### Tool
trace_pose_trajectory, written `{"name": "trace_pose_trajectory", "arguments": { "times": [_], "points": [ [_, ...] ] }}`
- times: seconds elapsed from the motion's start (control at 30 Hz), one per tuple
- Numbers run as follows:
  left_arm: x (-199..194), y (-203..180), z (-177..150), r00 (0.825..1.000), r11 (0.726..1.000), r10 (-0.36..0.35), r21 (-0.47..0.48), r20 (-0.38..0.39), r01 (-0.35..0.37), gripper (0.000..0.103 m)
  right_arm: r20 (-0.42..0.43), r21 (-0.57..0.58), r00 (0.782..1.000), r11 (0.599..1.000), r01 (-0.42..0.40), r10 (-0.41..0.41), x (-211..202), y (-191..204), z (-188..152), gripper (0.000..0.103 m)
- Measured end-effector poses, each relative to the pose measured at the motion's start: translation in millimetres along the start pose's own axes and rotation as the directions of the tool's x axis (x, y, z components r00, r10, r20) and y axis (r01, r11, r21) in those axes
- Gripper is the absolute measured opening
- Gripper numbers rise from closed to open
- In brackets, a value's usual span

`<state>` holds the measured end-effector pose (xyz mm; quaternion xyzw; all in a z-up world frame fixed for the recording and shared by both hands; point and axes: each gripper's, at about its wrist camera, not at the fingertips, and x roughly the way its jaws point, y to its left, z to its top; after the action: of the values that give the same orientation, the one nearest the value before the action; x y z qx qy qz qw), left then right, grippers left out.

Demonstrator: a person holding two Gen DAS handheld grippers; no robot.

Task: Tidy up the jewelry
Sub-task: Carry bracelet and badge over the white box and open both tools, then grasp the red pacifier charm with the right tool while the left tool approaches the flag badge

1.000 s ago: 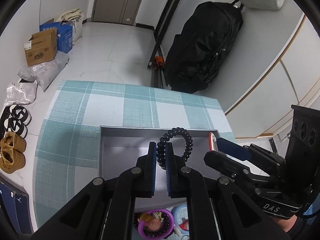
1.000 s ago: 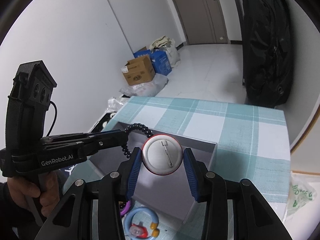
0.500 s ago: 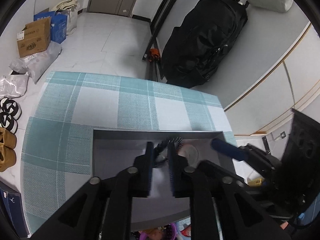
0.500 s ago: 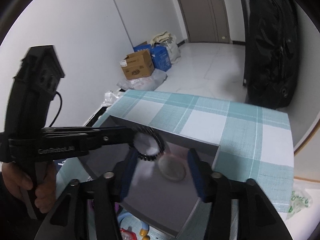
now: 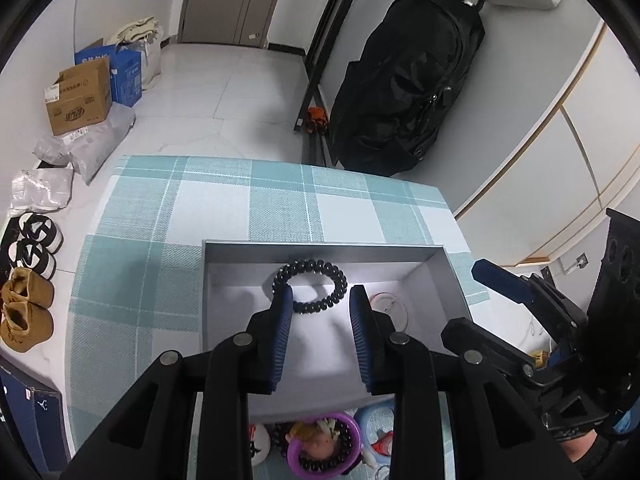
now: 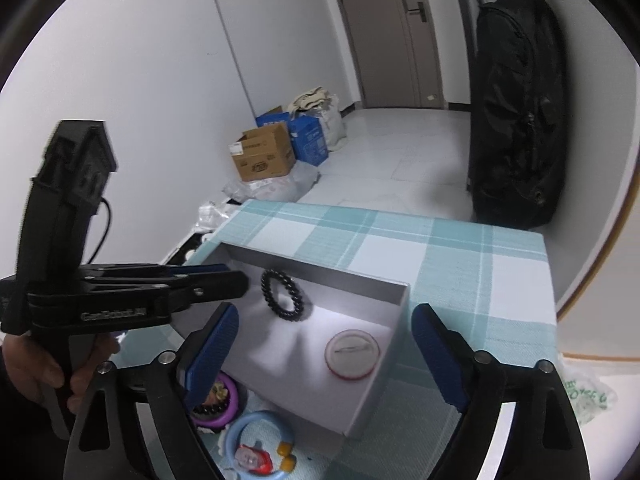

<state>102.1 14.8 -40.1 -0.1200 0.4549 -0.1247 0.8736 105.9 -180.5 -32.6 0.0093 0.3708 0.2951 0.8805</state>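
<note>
A white-walled room with pale floor tiles lies behind a table under a teal plaid tablecloth [image 5: 276, 216]; a black backpack [image 5: 404, 92] leans on the wall beyond the table's far edge, and cardboard boxes [image 6: 264, 156] sit on the floor.

Taking the grey open box [image 5: 320, 245] on the cloth as landmark: the black beaded bracelet [image 5: 310, 287] lies flat inside it near the far wall, and the round pin badge [image 6: 351, 354] lies face down inside it toward the right wall, well apart from the bracelet. Outside the box, against its near wall, more trinkets wait: a purple ring [image 5: 324, 450] with a dark bead bracelet inside it, and a light-blue ring toy [image 6: 262, 446] with red and yellow parts.

The left gripper [image 5: 320, 300] hovers over the box with its jaws parted and holding nothing; the bracelet sits just ahead of its tips. The right gripper [image 6: 324, 316] is spread wide, also holding nothing, with the badge below and between its fingers.

Both pieces look delivered, so the next pick probably lies behind the box's near wall, under both tools. The purple ring is nearer the left gripper, the blue toy nearer the right. The near wall and the crowding of those 2 items against each other are the likely obstacles.
</note>
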Motion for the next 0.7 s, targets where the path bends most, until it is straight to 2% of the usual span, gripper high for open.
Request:
{"name": "trace_pose_trajectory", "arguments": {
  "times": [0.17,0.3,0.37,0.43,0.47,0.7],
  "points": [
    [-9.8,-3.0,-8.6,0.999,0.999,0.041,0.004,0.03,-0.041,0.024,0.036,0.023,0.999,1.0,0.007,-0.008,-13.7,0.3,-5.0,0.1],
    [-17.5,-4.3,-19.3,0.997,0.998,0.07,-0.004,0.035,-0.07,0.026,0.058,0.043,0.998,0.999,0.007,-0.01,-24.3,2.5,-9.9,0.102],
    [-21.5,-4.9,-23.3,0.995,0.996,0.086,-0.004,0.044,-0.086,0.048,0.059,0.043,0.998,0.999,0.007,-0.01,-28.1,5.8,-12.8,0.102],
    [-29.2,-6.3,-29.4,0.991,0.994,0.112,-0.004,0.075,-0.112,0.06,0.057,0.034,0.998,0.999,0.011,-0.013,-31.9,10.0,-16.3,0.102],
    [-31.8,-6.8,-31.4,0.989,0.993,0.119,-0.003,0.083,-0.12,0.063,0.059,0.027,0.998,1.0,0.014,-0.016,-34.5,13.0,-18.6,0.102],
    [-44.4,-6.8,-48.9,0.974,0.98,0.195,0.013,0.113,-0.197,0.067,0.042,0.04,0.999,0.999,0.01,-0.011,-46.3,23.0,-37.4,0.103]
  ]
}}
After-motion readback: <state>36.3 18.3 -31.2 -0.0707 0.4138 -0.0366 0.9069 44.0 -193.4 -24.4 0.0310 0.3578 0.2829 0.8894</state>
